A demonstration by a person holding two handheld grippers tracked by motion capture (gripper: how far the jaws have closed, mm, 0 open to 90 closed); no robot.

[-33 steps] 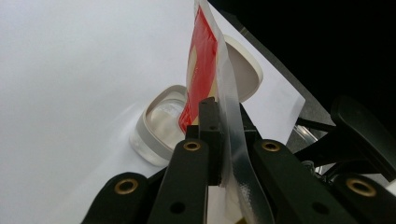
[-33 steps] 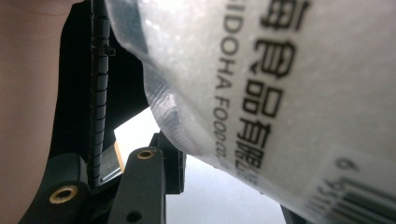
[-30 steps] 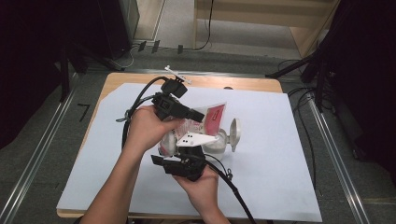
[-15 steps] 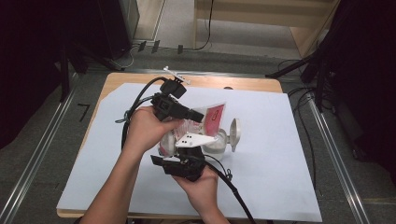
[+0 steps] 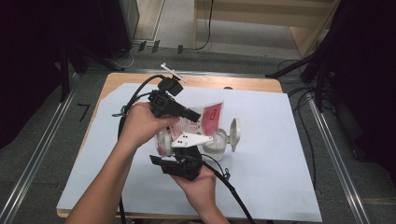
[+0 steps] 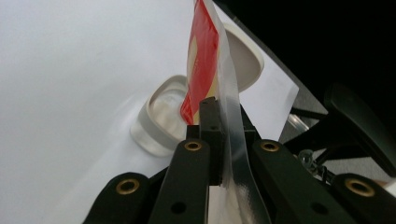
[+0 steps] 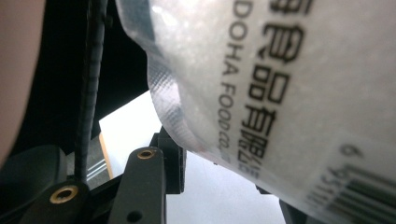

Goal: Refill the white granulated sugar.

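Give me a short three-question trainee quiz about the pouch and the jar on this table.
1. True or false: the left gripper is shut on the pouch.
2. The jar has its lid: A) closed, B) flipped open, C) lying apart.
3. Fill in: the pouch hangs above the ____.

Key: 1 true; 2 B; 3 jar.

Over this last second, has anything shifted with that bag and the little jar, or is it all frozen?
Hardly anything changed. The left gripper keeps the red-and-clear pouch clamped at its edge, tilted over the open jar. The right gripper stays against the pouch's lower end; whether it grips is unclear. The jar and its flipped-open lid haven't moved on the white sheet.
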